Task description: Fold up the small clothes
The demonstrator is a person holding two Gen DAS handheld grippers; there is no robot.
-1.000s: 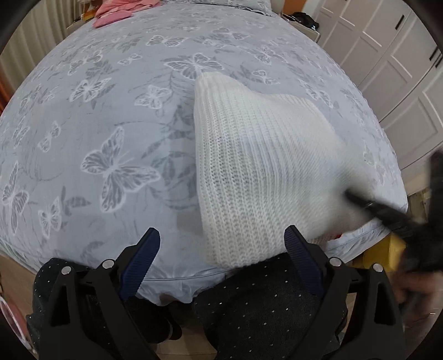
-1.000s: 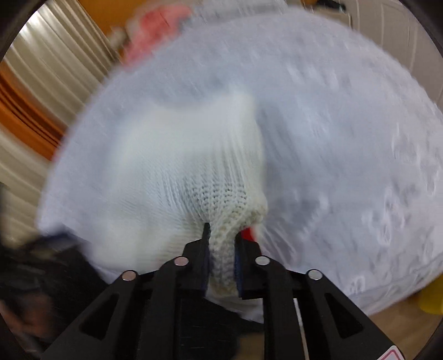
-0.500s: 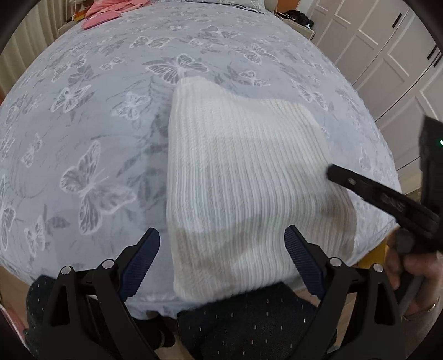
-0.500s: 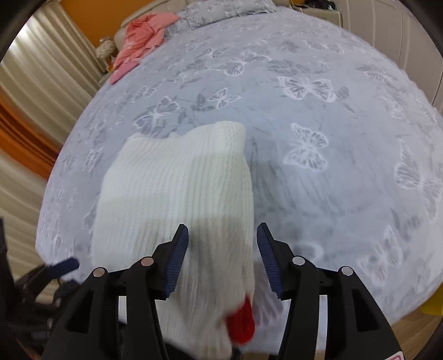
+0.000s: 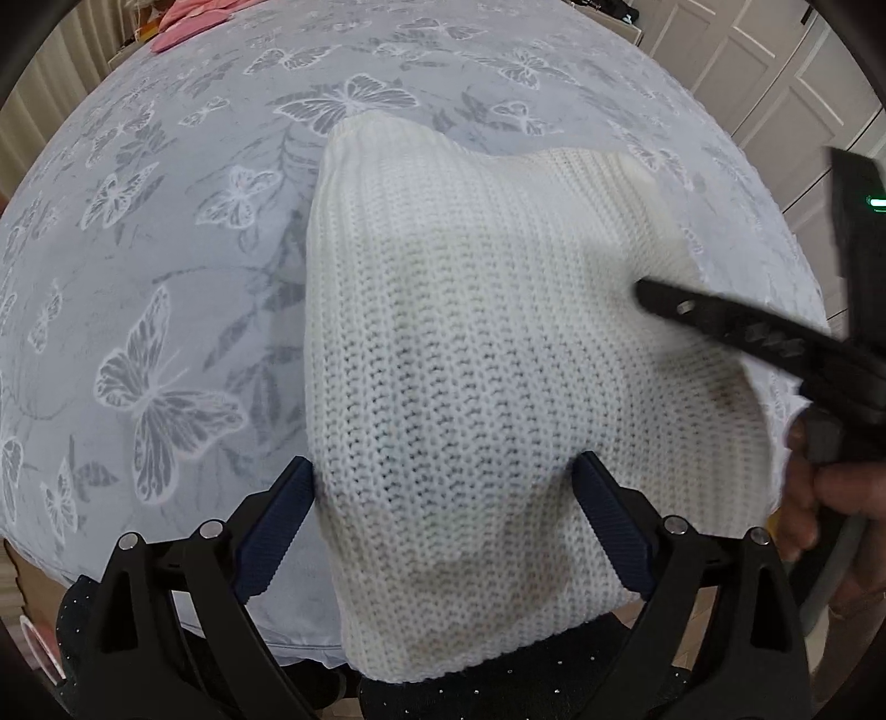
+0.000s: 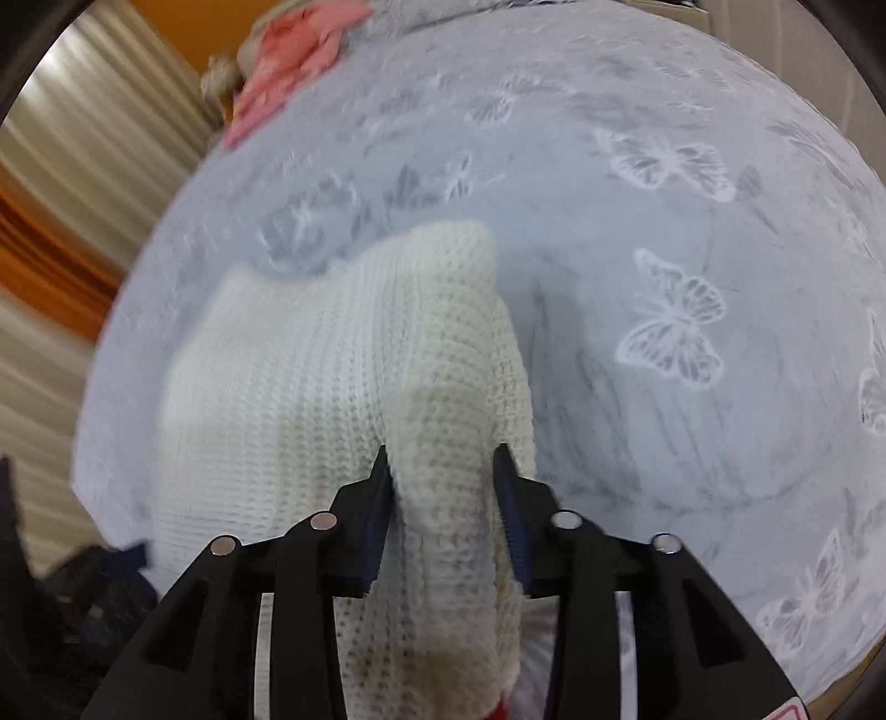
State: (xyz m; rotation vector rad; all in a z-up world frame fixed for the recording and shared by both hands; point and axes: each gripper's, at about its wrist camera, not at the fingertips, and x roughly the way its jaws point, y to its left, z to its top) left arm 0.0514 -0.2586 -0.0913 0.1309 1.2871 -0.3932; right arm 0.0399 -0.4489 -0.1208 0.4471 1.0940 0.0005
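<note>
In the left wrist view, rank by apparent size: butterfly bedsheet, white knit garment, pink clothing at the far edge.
1. butterfly bedsheet, fills most of the frame.
2. white knit garment, large partly because it lies near the camera.
3. pink clothing, a small patch, far away and cut off, so true size is unsure.

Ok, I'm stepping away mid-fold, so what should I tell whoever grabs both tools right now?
Left tool: open, with the white sweater between its jaws, not pinched.
Right tool: its jaws have just been closing and now pinch a raised fold of the sweater.
The sweater lies at the near edge of the butterfly bed, partly hanging over it. Pink clothes lie at the far end.
Done: the right-side grip only.
Left: take the left grip, then make the fold.
</note>
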